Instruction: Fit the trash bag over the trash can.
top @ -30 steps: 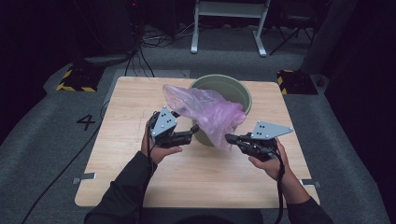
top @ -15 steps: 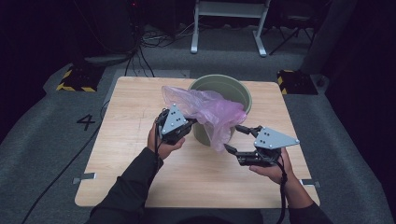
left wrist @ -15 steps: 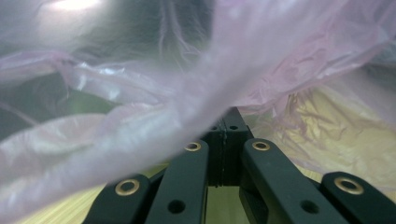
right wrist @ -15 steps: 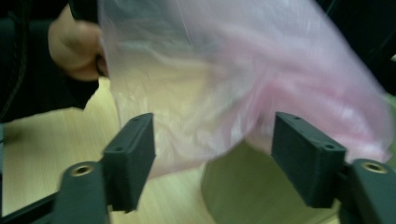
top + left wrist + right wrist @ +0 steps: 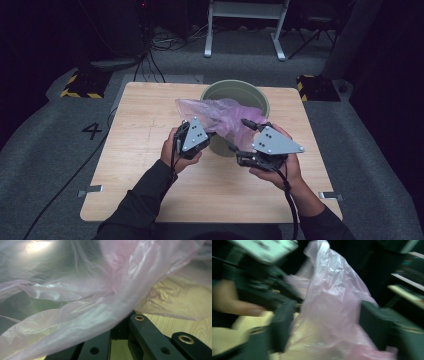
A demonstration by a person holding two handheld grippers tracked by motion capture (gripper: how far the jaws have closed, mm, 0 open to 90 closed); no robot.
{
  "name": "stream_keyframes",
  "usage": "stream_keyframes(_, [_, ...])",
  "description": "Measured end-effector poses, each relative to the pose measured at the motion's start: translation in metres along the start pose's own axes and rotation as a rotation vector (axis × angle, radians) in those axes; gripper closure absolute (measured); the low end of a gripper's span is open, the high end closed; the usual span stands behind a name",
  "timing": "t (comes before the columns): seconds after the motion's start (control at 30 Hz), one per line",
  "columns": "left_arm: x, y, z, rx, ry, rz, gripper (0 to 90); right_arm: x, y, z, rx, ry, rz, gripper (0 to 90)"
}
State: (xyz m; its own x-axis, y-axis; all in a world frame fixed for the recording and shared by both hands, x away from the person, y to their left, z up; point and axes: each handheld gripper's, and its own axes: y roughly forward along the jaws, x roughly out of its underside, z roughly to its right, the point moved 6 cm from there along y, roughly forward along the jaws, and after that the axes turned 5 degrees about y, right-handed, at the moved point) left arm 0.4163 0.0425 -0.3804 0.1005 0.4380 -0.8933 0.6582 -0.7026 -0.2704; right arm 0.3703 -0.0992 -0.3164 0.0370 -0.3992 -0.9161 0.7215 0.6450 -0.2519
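A thin pink plastic bag (image 5: 220,116) lies draped over the near rim of a green bin (image 5: 250,92) on the wooden table (image 5: 145,125). My left gripper (image 5: 209,134) is at the bag's near left side, shut on a fold of the film. In the left gripper view the bag (image 5: 75,290) bunches over the closed left gripper (image 5: 120,323). My right gripper (image 5: 241,135) is at the bag's near right side, open, and its jaws have just been closing. In the blurred right gripper view the bag (image 5: 329,305) hangs between the spread jaws of the right gripper (image 5: 325,325), not pinched.
The bin stands at the table's far middle. Bare wood lies to the left, right and near side of both hands. Metal frame legs (image 5: 245,20) and cables (image 5: 165,45) sit on the dark floor beyond the table. The left hand with its gripper (image 5: 262,255) shows across the bag.
The left gripper has shut on the bag. The right gripper let go of the bag's edge, opened wide, and rose toward the bin with the bag between its jaws.
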Motion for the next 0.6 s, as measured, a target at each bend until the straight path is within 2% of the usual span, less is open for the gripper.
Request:
stream_keyframes(0.03, [0.002,-0.001,0.001,0.005,0.008,-0.003,90.0,0.002,0.004,0.006,0.059,-0.012,-0.030,61.4])
stream_keyframes(0.1, [0.006,-0.004,0.002,0.018,0.020,-0.010,90.0,0.005,0.004,0.013,0.055,0.025,-0.050,76.8])
stream_keyframes(0.13, [0.006,-0.004,0.002,0.018,0.020,-0.010,90.0,0.005,0.004,0.016,0.065,0.028,-0.047,82.2])
stream_keyframes(0.17, [0.012,-0.009,0.001,0.025,0.026,-0.018,90.0,0.007,0.002,0.022,0.096,0.035,-0.042,86.2])
stream_keyframes(0.2, [0.012,-0.009,0.001,0.025,0.026,-0.018,90.0,0.007,0.002,0.022,0.096,0.035,-0.042,86.2])
stream_keyframes(0.23, [0.018,-0.013,0.002,0.038,0.022,-0.021,90.0,0.010,0.000,0.034,0.101,0.075,-0.037,88.9])
stream_keyframes(0.37, [0.028,-0.021,0.003,0.045,0.015,-0.023,90.0,0.019,0.000,0.054,0.130,0.125,-0.064,89.7])
stream_keyframes(0.43, [0.031,-0.023,0.003,0.050,0.008,-0.021,90.0,0.022,0.000,0.059,0.139,0.134,-0.073,89.7])
stream_keyframes(0.5, [0.035,-0.023,0.004,0.057,-0.002,-0.026,90.0,0.031,0.001,0.072,0.157,0.171,-0.089,89.8])
stream_keyframes(0.53, [0.037,-0.023,0.005,0.063,-0.002,-0.031,90.0,0.038,0.001,0.079,0.156,0.212,-0.101,89.8])
stream_keyframes(0.57, [0.039,-0.023,0.006,0.070,-0.005,-0.035,90.0,0.038,0.001,0.079,0.156,0.212,-0.101,89.8])
stream_keyframes(0.6, [0.044,-0.022,0.007,0.080,-0.007,-0.050,90.0,0.045,0.001,0.086,0.163,0.233,-0.120,89.8])
